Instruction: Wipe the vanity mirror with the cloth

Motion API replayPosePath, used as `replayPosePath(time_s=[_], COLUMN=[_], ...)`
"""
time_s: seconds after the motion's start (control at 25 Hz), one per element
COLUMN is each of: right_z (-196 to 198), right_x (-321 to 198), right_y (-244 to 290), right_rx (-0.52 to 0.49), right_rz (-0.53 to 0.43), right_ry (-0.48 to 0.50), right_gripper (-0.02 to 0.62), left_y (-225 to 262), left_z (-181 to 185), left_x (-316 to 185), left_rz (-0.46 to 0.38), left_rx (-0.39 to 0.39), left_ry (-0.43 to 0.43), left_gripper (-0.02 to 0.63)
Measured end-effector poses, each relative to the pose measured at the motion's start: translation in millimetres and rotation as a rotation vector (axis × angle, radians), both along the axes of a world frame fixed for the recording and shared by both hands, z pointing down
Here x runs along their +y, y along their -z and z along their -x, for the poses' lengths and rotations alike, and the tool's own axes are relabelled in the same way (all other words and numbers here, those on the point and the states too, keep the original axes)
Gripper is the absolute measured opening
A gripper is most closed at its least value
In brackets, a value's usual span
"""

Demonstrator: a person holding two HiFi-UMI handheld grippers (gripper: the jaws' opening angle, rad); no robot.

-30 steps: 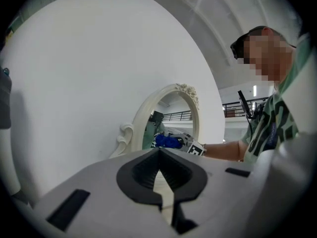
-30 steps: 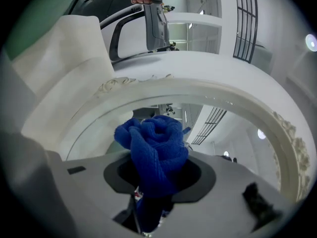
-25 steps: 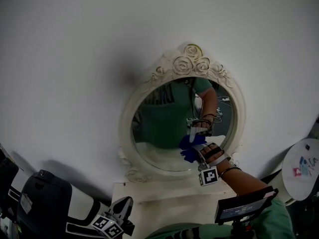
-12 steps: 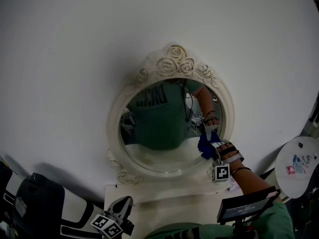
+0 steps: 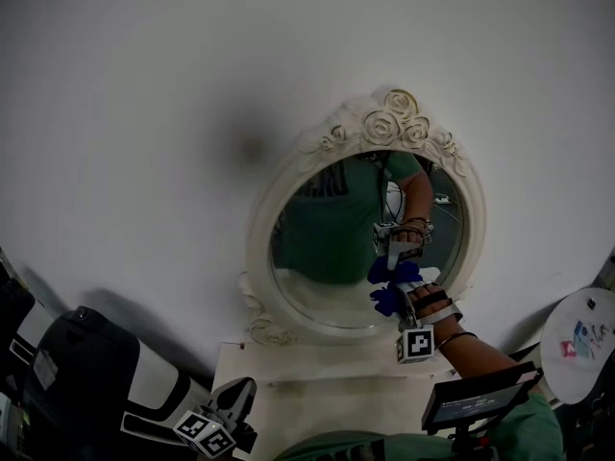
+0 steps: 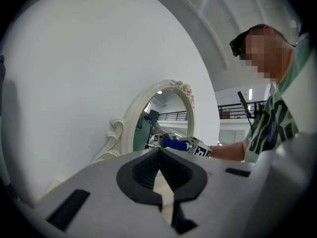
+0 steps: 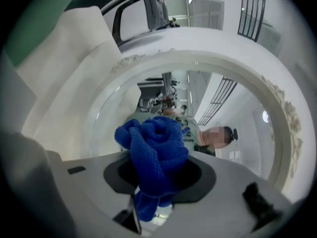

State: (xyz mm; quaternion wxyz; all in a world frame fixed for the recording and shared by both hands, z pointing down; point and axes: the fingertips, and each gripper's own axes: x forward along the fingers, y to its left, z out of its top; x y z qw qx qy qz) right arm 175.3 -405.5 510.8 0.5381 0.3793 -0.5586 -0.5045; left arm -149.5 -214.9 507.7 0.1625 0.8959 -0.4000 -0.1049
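An oval vanity mirror in an ornate cream frame (image 5: pixel 258 248) stands against a white wall. My right gripper (image 5: pixel 396 298) is shut on a bunched blue cloth (image 5: pixel 384 301), which it presses to the lower right part of the glass; the cloth's reflection shows just above. In the right gripper view the blue cloth (image 7: pixel 156 148) bulges out between the jaws, close to the mirror glass (image 7: pixel 223 108). My left gripper (image 5: pixel 237 400) hangs low, below the mirror's left side, shut and holding nothing. The left gripper view shows the mirror frame (image 6: pixel 128 125) edge-on and the cloth (image 6: pixel 173 143) beyond.
A white vanity top (image 5: pixel 317 373) lies under the mirror. A black and white bag-like object (image 5: pixel 77 382) sits at the lower left. At the right edge is a round white table (image 5: pixel 581 339). A small dark screen (image 5: pixel 476 401) rides near my right forearm.
The cloth swept right toward the mirror's right rim, then came back left toward the lower middle of the glass. The left gripper stayed low and still.
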Motion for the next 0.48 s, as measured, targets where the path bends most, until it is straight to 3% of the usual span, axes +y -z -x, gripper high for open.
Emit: replayPosePath(time_s=[0.24, 0.48], right_z=[163, 256], right_x=[-4, -18], right_y=[-18, -32], right_rx=[0.001, 0.021], right_rz=[0.024, 0.024], right_ry=[0.271, 0.379], right_gripper=[0.156, 0.155], left_y=[-2, -5], left_z=[45, 90], left_x=[20, 42], left_rz=[0.008, 0.02], left_rx=[-0.007, -0.022], left_ry=[0.095, 0.2], left_gripper=[0.008, 0.008])
